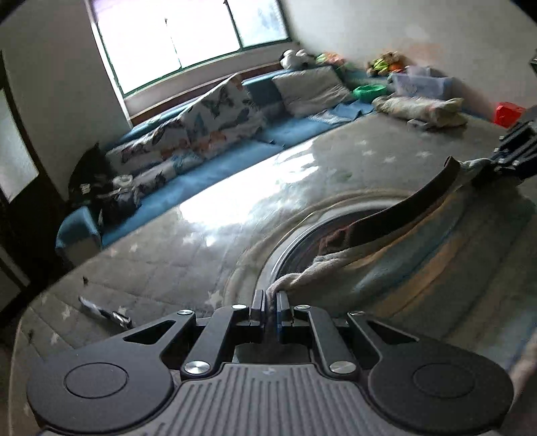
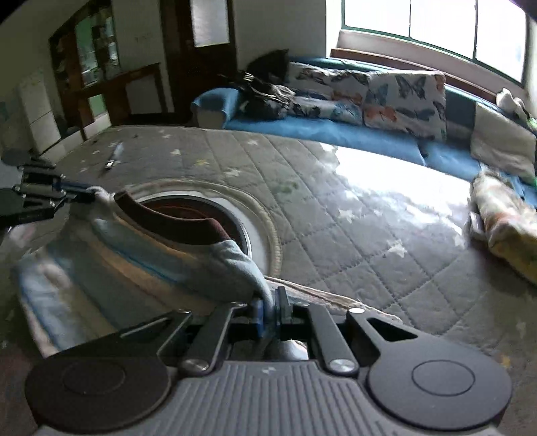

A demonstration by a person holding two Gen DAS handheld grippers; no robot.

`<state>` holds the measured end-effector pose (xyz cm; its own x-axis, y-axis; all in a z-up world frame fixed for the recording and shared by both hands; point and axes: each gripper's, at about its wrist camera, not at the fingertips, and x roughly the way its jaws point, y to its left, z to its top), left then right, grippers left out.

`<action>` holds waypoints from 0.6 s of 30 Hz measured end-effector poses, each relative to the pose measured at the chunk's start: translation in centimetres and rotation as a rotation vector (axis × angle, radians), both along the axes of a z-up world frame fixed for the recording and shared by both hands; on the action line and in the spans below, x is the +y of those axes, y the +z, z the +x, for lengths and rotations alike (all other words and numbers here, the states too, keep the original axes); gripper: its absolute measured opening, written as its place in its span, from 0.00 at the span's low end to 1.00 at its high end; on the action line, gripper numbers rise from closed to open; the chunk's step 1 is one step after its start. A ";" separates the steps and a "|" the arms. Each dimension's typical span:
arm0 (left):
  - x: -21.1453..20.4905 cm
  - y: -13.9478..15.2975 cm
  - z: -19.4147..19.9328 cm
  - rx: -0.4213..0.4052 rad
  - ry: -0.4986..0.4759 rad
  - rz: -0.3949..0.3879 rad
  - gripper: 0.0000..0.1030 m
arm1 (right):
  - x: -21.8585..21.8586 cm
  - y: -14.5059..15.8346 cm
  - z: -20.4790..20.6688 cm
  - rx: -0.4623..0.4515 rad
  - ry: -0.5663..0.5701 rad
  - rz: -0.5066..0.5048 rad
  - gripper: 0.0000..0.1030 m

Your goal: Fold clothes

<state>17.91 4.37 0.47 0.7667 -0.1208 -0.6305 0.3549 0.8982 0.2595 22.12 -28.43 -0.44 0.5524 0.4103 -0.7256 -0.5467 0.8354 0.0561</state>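
While held taut above a grey quilted star-print mat [image 1: 208, 261], a pale blue garment with cream bands and a dark maroon neckband [image 1: 412, 255] is stretched between two grippers. Listed from left to right in the left wrist view: a dark heap of bags [image 1: 97, 187] at the end of a blue floor cushion [image 1: 201, 187]; butterfly-print pillows [image 1: 214, 117] leaning beneath a bright window [image 1: 188, 30]; a grey pillow [image 1: 312, 90]; a green bowl [image 1: 369, 92]; a rolled pale blanket [image 1: 423, 110]; a red box [image 1: 508, 114].

The left gripper [image 1: 271, 298] is seen clenched on a bunched corner of the garment, cloth emerging from between the closed jaws. The right gripper [image 1: 503, 161] appears at the right edge of the same view, clamped on the opposite corner beside the neckband.

In the right wrist view, the left gripper [image 2: 84, 194] is found at the left edge, pinching the cloth; the maroon neckband [image 2: 174, 221] curves open in the middle; the right gripper [image 2: 268, 302] is shown closed on a twisted fold of blue fabric. A white round mat with a rope border [image 2: 265, 234] lies under the garment.
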 end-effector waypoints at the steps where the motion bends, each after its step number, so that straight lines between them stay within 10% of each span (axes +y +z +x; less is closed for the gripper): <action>1: 0.1 -0.4 0.4 0.007 0.009 -0.001 0.09 | 0.0 -0.4 0.4 0.009 -0.013 0.003 0.14; 7: 0.5 -2.7 2.6 0.047 0.062 -0.007 0.22 | -1.2 -1.2 1.2 0.025 -0.071 0.038 0.38; 18: 1.7 -0.7 2.4 0.024 0.190 -0.111 0.23 | -3.9 0.3 -0.7 -0.021 -0.135 0.080 0.30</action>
<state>20.34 6.06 -0.18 0.7670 -0.0450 -0.6401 0.1813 0.9721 0.1488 21.38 -32.33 -0.09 0.6210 0.3872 -0.6815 -0.4312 0.8948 0.1155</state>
